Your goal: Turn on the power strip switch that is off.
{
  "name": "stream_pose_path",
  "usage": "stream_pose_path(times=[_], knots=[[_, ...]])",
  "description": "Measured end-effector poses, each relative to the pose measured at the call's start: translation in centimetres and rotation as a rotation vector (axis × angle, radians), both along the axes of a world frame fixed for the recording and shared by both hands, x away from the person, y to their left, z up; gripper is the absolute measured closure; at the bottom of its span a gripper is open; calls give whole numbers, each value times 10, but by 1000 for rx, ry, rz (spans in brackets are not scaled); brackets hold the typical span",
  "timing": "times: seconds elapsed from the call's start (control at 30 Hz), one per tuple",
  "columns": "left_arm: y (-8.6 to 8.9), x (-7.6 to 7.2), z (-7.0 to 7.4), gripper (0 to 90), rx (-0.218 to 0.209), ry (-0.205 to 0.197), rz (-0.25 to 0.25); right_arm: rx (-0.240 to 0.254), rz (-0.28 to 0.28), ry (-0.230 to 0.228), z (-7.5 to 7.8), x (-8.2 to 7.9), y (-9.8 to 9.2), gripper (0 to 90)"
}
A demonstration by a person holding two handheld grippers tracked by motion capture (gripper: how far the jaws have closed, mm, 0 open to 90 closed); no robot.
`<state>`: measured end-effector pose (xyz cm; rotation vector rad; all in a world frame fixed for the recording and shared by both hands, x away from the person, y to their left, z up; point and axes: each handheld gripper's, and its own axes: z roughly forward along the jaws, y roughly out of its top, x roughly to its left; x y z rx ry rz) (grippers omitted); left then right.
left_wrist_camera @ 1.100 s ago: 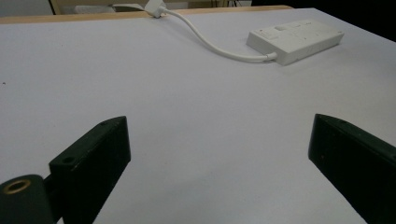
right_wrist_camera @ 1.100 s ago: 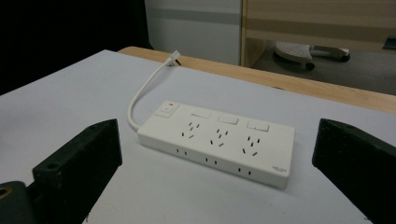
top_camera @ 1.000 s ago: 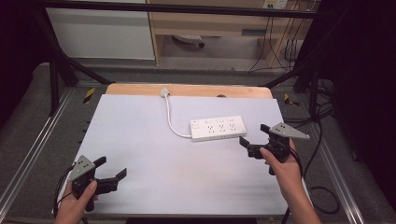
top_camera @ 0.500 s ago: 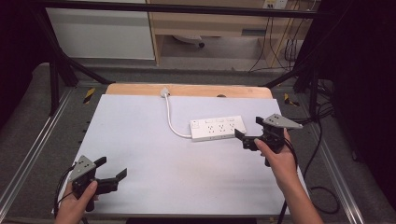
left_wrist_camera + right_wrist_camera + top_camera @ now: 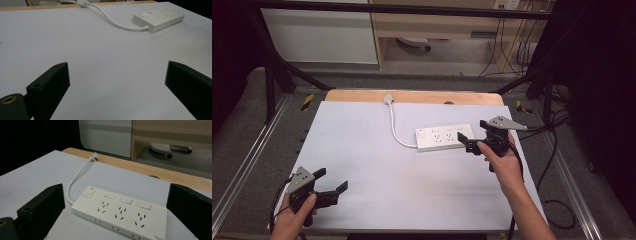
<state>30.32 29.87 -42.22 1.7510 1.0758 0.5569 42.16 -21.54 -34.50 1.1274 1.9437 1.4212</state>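
Right gripper [image 5: 468, 140]: jaws wide, empty, at the white three-socket plastic power strip [image 5: 444, 138].
Strip's near corner: cut off in the right gripper view.
Left gripper [image 5: 332, 186]: spread, empty.

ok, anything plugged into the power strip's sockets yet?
No. In the right gripper view all three socket sets on the power strip are bare, with only its own cord attached.

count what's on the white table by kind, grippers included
power strip with its cord and plug: 1
grippers, left gripper and right gripper: 2
total: 3
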Motion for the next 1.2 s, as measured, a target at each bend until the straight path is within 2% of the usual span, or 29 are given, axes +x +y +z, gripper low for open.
stream_pose_path(times=[0.47, 0.9, 1.2], knots=[[0, 0, 0, 59, 4, 2, -2, -7, -26, 12, -2, 16, 11, 37], [0, 0, -1, 59, 9, 3, -1, 11, -25, 22, -6, 26, 20, 47], [0, 1, -1, 58, 11, 2, -3, 1, -27, 30, -12, 33, 24, 45]])
